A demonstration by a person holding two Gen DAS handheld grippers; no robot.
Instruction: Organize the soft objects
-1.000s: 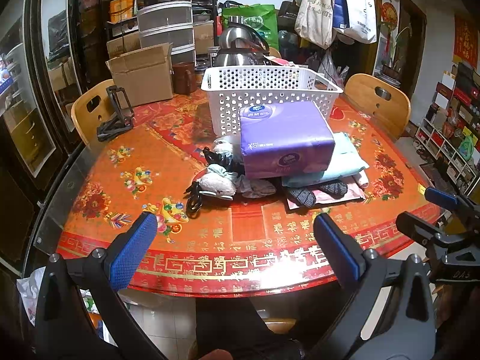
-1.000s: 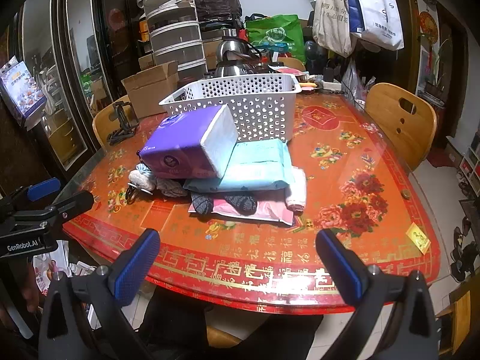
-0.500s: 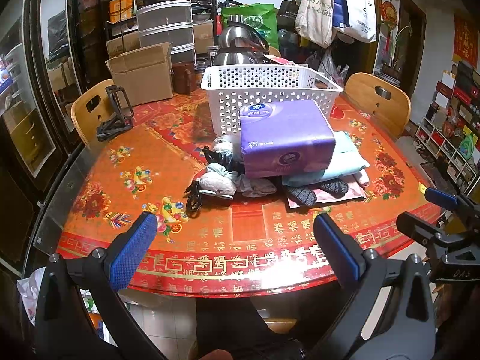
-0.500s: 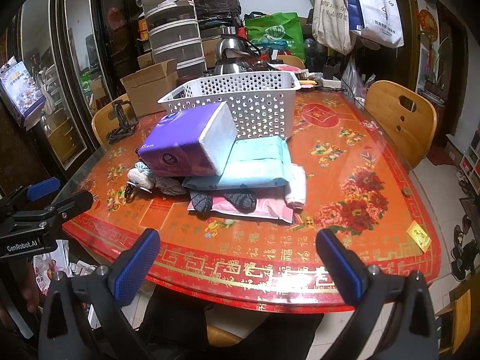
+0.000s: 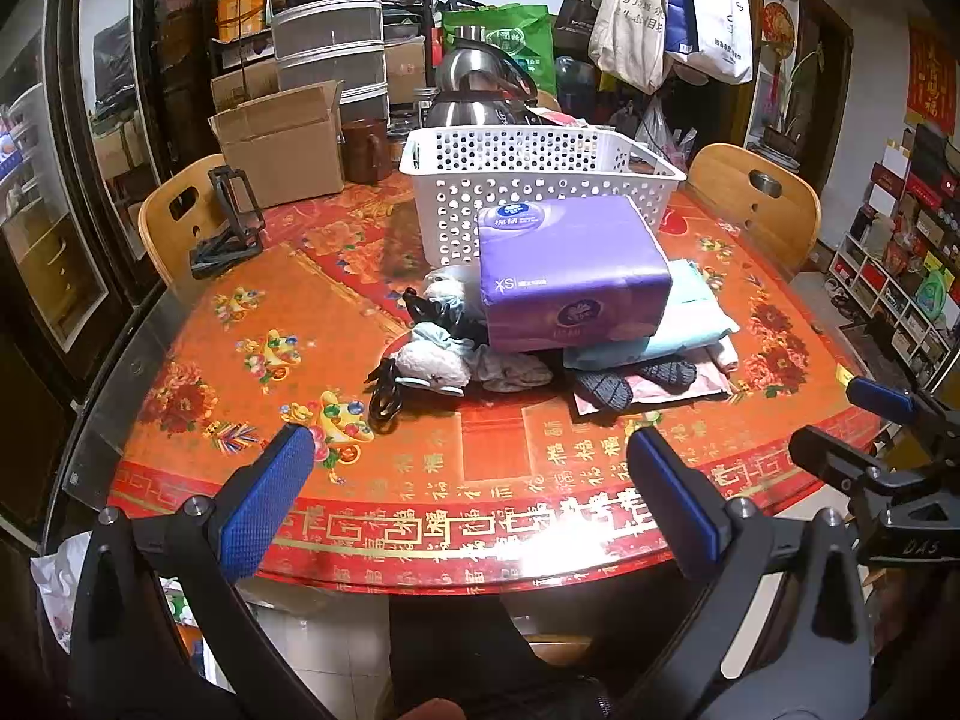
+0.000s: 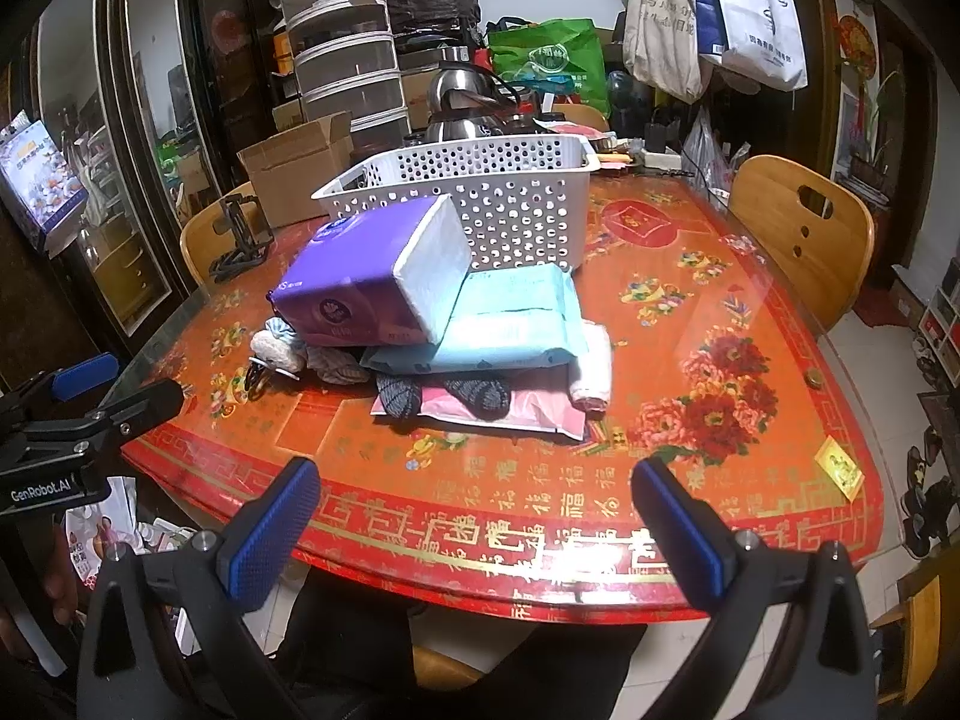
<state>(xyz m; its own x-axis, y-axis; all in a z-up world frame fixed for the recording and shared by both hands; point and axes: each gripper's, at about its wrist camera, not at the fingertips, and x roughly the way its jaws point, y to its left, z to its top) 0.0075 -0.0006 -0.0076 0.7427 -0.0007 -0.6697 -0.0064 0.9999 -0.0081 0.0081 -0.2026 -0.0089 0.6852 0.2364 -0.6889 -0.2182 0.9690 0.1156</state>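
A purple tissue pack (image 5: 570,276) (image 6: 372,294) lies atop a pile of soft things on the red table: a light-blue pack (image 6: 510,324), a pink pack (image 6: 516,408), dark socks (image 6: 474,393), a rolled white cloth (image 6: 591,375), grey and white socks (image 5: 438,360). A white perforated basket (image 5: 534,180) (image 6: 480,192) stands right behind the pile. My left gripper (image 5: 474,480) is open and empty at the table's near edge. My right gripper (image 6: 474,504) is open and empty, also at the near edge. Each gripper shows in the other's view.
A black cable (image 5: 384,396) lies left of the pile. A cardboard box (image 5: 282,144), a kettle (image 5: 480,90) and a black stand (image 5: 231,222) sit at the back. Wooden chairs (image 6: 804,234) flank the table. A small yellow card (image 6: 840,468) lies at the right edge.
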